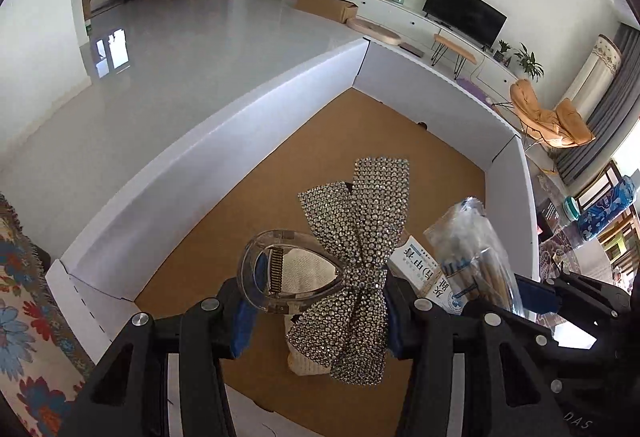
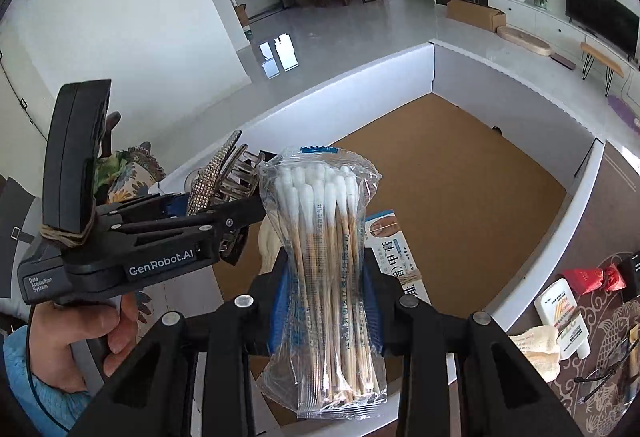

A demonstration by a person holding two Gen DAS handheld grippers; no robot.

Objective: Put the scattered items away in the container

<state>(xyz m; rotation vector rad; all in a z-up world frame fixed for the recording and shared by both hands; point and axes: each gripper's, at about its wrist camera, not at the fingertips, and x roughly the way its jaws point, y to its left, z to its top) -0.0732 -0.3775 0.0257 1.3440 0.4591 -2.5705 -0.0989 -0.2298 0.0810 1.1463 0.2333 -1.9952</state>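
Now both claws tilt down over box (image 1: pixel 224 141): left claw (image 1: pixel 320 311) clamps hair clip (image 1: pixel 352 261), right claw (image 2: pixel 326 301) swab pack (image 2: pixel 324 269).

Silver rhinestone bow clip (image 1: pixel 356 261), white-tipped tan cotton swabs (image 2: pixel 326 257), white box (image 1: pixel 224 141) with seemingly brown cork floor.

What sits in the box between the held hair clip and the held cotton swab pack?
In the right wrist view, a cream item lies on the box floor between hair clip and swab pack.

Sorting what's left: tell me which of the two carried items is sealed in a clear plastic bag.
The cotton swabs, clamped in the right gripper. The rhinestone bow hair clip in the left gripper is unwrapped.
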